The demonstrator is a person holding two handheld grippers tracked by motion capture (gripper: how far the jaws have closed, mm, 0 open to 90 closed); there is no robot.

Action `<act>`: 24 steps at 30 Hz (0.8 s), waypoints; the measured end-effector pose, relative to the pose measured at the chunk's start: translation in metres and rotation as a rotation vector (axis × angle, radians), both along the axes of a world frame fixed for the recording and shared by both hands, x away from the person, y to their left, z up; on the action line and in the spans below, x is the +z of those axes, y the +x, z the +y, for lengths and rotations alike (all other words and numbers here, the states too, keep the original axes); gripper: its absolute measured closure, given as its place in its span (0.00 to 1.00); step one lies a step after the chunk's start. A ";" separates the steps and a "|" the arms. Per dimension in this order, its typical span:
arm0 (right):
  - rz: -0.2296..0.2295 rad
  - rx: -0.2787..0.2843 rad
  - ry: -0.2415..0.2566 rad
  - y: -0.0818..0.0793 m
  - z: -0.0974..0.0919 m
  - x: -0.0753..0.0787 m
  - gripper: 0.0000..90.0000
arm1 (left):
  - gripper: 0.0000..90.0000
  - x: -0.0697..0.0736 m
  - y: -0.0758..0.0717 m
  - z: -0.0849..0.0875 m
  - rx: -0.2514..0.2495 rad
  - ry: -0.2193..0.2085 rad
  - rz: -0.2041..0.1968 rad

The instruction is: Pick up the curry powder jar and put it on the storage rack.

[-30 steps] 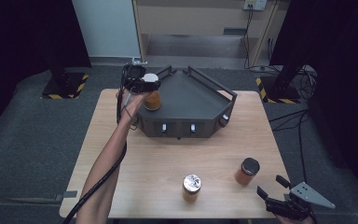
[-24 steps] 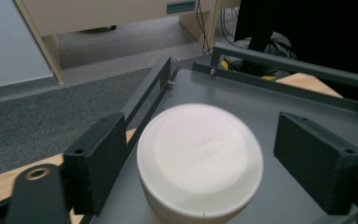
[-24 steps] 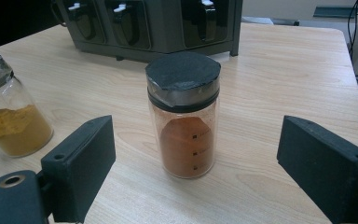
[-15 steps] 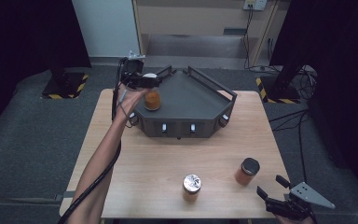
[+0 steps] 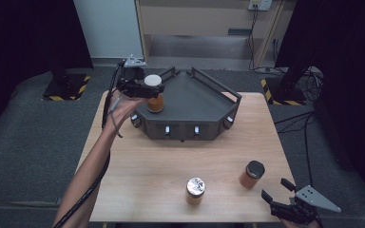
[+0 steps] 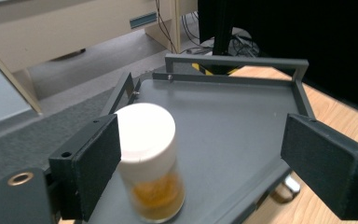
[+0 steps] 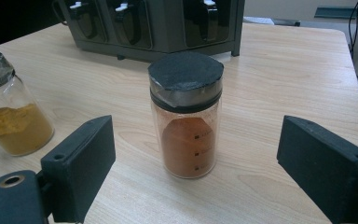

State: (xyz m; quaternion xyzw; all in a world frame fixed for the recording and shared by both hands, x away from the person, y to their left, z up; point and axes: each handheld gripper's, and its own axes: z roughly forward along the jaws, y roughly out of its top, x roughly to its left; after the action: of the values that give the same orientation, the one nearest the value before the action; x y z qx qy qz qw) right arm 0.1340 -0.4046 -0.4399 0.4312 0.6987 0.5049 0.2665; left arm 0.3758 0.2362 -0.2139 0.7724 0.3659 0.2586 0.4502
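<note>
Left gripper (image 5: 145, 90): jaws wide apart, just been opening, and nothing is gripped. In the left gripper view the white-lid jar (image 6: 150, 161) stands between the pads, close by the left pad, with a clear gap to the right one.
White-lid jar: upright on the grey rack (image 5: 195, 97), at its near-left part; amber contents, white cap. In the high view (image 5: 154, 93) it sits just under the gripper.
Left hand (image 5: 123, 108): at the rack's left edge, forearm running down to the bottom of the high view, cable trailing along it.
Right gripper (image 5: 278, 202): jaws spread wide, holding nothing, at the table's near-right corner.
Black-lid jar (image 7: 186, 114): straight ahead of the right jaws, beyond the pads, apart from both; upright on the table (image 5: 147, 175), orange powder inside. High view (image 5: 253, 174) has it just left of and beyond the right gripper.
Foil-lid jar (image 5: 195, 190): upright, near the table's front edge, left of the black-lid jar; yellow powder.
Rack: at the table's far middle, railed, with small knobs along its front.
</note>
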 end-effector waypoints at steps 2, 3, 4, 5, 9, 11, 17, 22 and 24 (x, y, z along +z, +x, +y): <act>-0.003 0.000 -0.002 0.000 0.000 0.000 0.13 | 0.12 0.000 -0.009 0.005 -0.017 -0.001 -0.009; -0.003 0.000 -0.001 0.000 0.000 0.000 0.13 | 0.12 -0.001 -0.013 0.007 -0.027 0.000 -0.012; -0.003 0.000 -0.004 0.000 0.000 0.000 0.13 | 0.12 -0.001 -0.017 0.009 -0.038 0.006 -0.016; -0.002 0.000 -0.004 0.000 0.000 0.000 0.13 | 0.12 -0.001 -0.021 0.010 -0.040 0.012 -0.020; -0.003 0.000 -0.006 0.000 0.001 0.000 0.13 | 0.12 -0.006 -0.037 0.023 -0.067 -0.009 -0.025; -0.002 0.001 -0.008 0.000 0.001 0.000 0.13 | 0.12 -0.008 -0.045 0.027 -0.074 -0.009 -0.031; -0.001 0.001 -0.013 0.000 0.002 0.001 0.13 | 0.12 -0.016 -0.066 0.044 -0.105 -0.032 -0.034; -0.003 0.001 -0.015 0.000 0.002 0.001 0.13 | 0.12 -0.023 -0.083 0.051 -0.123 -0.031 -0.038; -0.003 0.002 -0.016 0.000 0.002 0.001 0.13 | 0.12 -0.029 -0.090 0.055 -0.130 -0.046 -0.038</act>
State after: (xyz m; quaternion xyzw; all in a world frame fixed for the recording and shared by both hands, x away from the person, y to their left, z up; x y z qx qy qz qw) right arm 0.1342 -0.4024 -0.4389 0.4278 0.7026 0.5002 0.2704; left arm 0.2855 0.2916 -0.2430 0.7788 0.3121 0.2349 0.4908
